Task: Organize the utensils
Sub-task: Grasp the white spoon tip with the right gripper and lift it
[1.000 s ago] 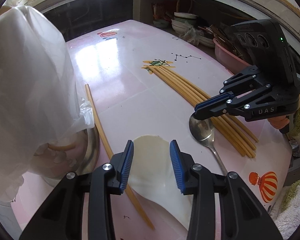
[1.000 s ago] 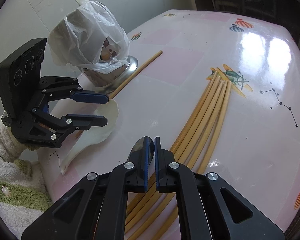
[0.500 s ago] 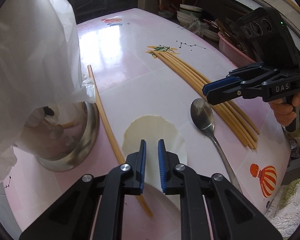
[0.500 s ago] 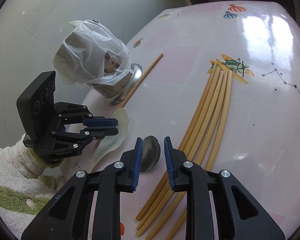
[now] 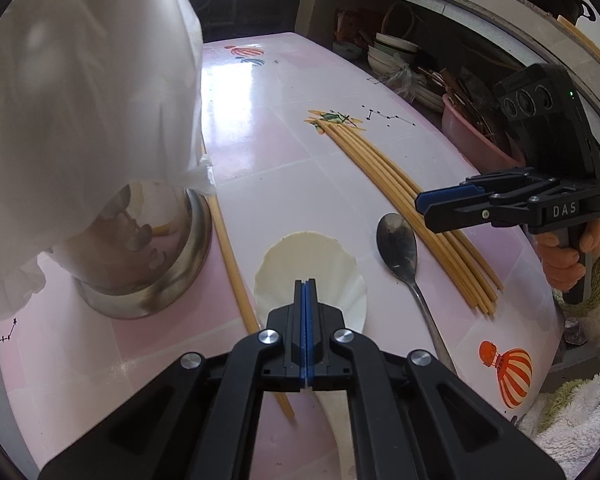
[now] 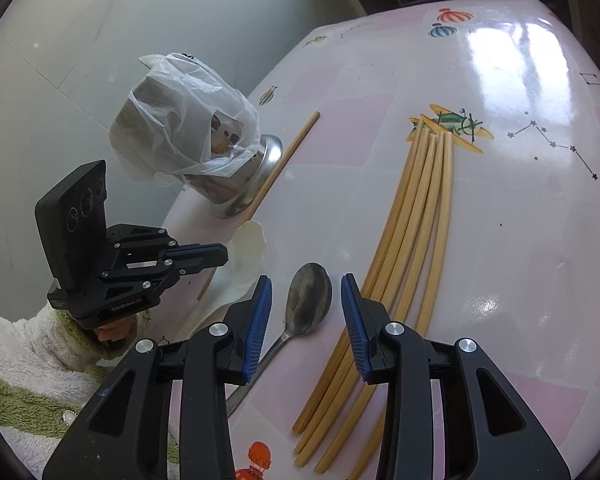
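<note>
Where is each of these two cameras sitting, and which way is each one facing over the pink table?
Left wrist: rides the left hand-held gripper, jaws shut, looking down the table over the cream spoon; opposite, the right hand-held gripper and its hand.
Right wrist: rides the right hand-held gripper, jaws opening over the metal spoon; the left hand-held gripper and a fleecy sleeve show.
Shared: metal spoon, chopstick bundle, bagged steel holder.

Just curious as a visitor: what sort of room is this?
Most likely a home kitchen: stacked bowls on a shelf beyond the table, plus a metal spoon and chopsticks laid out on the table.
</note>
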### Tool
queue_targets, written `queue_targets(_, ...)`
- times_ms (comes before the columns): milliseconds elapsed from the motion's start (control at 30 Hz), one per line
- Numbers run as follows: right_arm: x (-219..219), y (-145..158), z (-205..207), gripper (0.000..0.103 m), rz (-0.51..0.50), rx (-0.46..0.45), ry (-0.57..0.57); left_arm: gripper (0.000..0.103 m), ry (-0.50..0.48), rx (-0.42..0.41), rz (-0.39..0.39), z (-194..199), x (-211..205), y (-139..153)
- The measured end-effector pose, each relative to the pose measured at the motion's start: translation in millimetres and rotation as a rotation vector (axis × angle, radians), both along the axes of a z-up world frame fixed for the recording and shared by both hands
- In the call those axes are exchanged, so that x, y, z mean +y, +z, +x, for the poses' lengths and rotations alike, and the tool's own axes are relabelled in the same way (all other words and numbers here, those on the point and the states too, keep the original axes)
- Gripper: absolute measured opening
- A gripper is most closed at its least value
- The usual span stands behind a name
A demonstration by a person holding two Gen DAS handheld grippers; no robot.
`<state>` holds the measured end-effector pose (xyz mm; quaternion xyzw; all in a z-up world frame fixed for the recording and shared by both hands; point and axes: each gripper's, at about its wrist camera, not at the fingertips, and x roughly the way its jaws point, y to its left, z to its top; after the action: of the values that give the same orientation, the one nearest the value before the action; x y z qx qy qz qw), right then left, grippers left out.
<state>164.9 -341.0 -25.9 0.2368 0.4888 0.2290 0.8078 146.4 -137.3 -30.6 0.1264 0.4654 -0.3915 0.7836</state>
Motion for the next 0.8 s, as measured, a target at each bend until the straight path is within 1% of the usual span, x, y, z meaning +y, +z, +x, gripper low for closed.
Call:
queue_targets(67,0.9,2.1,-2.5,0.036,-0.007,-0.001,-0.014,0.0,0.013,0.0,-0.017,-0.5,5.1,3.6)
queue_targets(167,4.3,9.8,-4.6,0.037,0.004,-0.02,-0.029,0.0,0.036,-0.011,-0.023,-0.6,10.6,6.7)
queue_targets(233,9.7,18.6,-3.8,0.042,0.004,-0.049,-0.032,0.0,0.055,-0.008,-0.031,-1.8,15.5,7.5)
queue_targets(400,36.0,33.9,15.0,0.042,-0.078,-0.103,0.015,0.0,0.089,-0.016,-0.048,-9.8,28.5,8.5)
queue_targets(467,48.4,33.7,25.9,0.042,-0.114,-0.114,0.055,0.0,0.103,-0.015,-0.056,-12.2,33.7,9.0)
queue_targets(533,60.4,28.2,39.0,0.042,-0.152,-0.102,0.093,0.0,0.111,-0.014,-0.066,-13.4,40.3,9.7)
queue_targets(567,65.7,24.2,44.8,0.042,-0.167,-0.091,0.108,0.002,0.115,-0.012,-0.07,-14.2,42.9,9.8)
queue_targets(633,71.1,15.7,54.1,0.042,-0.181,-0.058,0.132,0.013,0.124,-0.005,-0.076,-15.3,47.7,9.8)
queue_targets(667,74.1,12.5,57.5,0.042,-0.175,-0.043,0.147,0.024,0.13,-0.004,-0.074,-16.2,50.2,9.6)
queue_targets(700,76.9,10.2,60.2,0.041,-0.172,-0.036,0.157,0.031,0.137,-0.006,-0.074,-17.0,52.4,9.3)
queue_targets(767,80.9,5.1,63.7,0.039,-0.158,-0.012,0.173,0.035,0.143,-0.005,-0.084,-18.8,58.0,8.7)
queue_targets(800,82.6,2.3,64.9,0.035,-0.152,0.002,0.177,0.036,0.142,0.001,-0.089,-19.3,59.1,8.0)
